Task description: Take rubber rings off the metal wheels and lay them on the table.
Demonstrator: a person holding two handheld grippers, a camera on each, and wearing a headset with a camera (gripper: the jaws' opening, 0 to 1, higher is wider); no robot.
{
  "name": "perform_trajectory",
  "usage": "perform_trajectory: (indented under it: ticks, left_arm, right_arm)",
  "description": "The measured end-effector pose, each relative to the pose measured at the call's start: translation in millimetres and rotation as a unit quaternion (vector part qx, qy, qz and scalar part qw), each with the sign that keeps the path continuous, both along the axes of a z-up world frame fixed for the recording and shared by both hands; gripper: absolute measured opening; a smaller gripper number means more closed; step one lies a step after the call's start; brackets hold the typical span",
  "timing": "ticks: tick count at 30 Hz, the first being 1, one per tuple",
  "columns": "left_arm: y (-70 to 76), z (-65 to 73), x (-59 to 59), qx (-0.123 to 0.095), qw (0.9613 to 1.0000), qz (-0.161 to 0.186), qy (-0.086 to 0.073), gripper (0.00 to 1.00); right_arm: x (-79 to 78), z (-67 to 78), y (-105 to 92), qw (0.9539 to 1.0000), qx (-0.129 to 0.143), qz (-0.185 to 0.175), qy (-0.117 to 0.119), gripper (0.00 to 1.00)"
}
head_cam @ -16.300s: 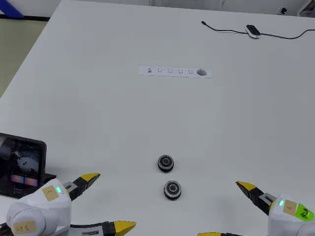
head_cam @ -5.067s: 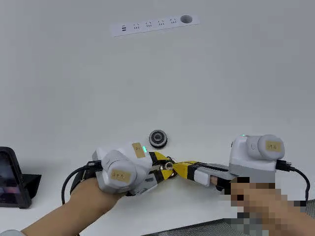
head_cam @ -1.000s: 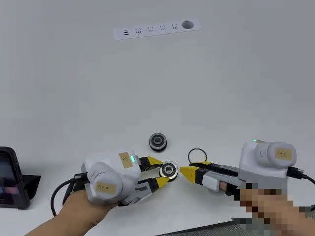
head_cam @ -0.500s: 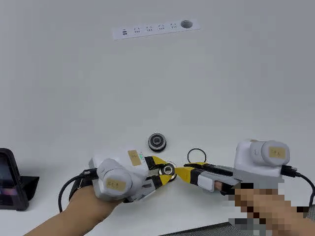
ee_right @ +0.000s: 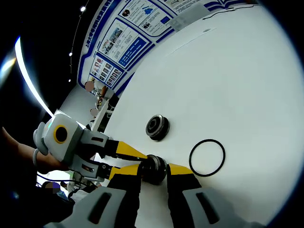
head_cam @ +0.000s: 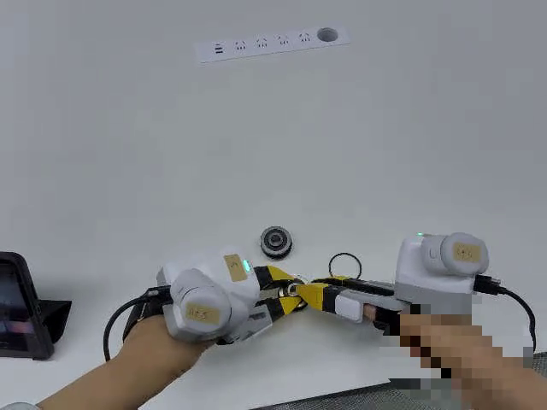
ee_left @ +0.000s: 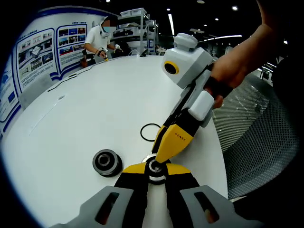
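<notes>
- Your left gripper [ee_left: 154, 170] is clamped on the metal wheel [ee_left: 155, 166], holding it just clear of the table [head_cam: 256, 128] near the front edge.
- Your right gripper [ee_right: 154, 172] has its jaws closed against the two sides of that same wheel. Whether they bite on rubber or on bare metal cannot be made out.
- One rubber ring [ee_right: 190, 158] lies flat on the table, just beyond the right gripper and apart from everything else.
- The second wheel [head_cam: 276, 242] rests on the table close behind the grippers, with its dark rim in place.
- Judgement: you are part-way through stripping the held wheel.
- Next move calls for a firm left grip while the right peels the ring sideways off the rim. Lay it beside the first, then take up the second wheel.
</notes>
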State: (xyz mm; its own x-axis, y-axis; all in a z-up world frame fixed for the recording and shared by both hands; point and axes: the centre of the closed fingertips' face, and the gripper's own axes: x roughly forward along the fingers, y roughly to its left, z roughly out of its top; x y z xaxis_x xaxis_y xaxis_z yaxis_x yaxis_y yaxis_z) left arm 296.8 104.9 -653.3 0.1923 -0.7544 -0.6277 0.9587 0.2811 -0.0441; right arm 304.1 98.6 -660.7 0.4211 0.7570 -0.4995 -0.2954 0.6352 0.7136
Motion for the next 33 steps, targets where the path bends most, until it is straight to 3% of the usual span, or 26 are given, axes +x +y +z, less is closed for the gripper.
perform_trajectory:
  ticks: [15, 23, 33]
  left_arm:
    - [0.0, 0.0, 0.0, -0.003, 1.0000, 0.004, -0.001, 0.13]
    - [0.0, 0.2, -0.1, -0.002, 1.0000, 0.004, 0.000, 0.13]
    - [0.4, -0.1, 0.0, -0.002, 1.0000, 0.006, 0.001, 0.13]
  right_arm:
    - [-8.7, 2.8, 1.6, 0.9988, 0.036, -0.004, 0.032, 0.21]
    - [-9.9, 3.9, -1.3, 0.9989, 0.035, -0.010, 0.031, 0.20]
    - [-6.8, -1.1, -6.9, 0.9994, 0.018, -0.016, 0.027, 0.07]
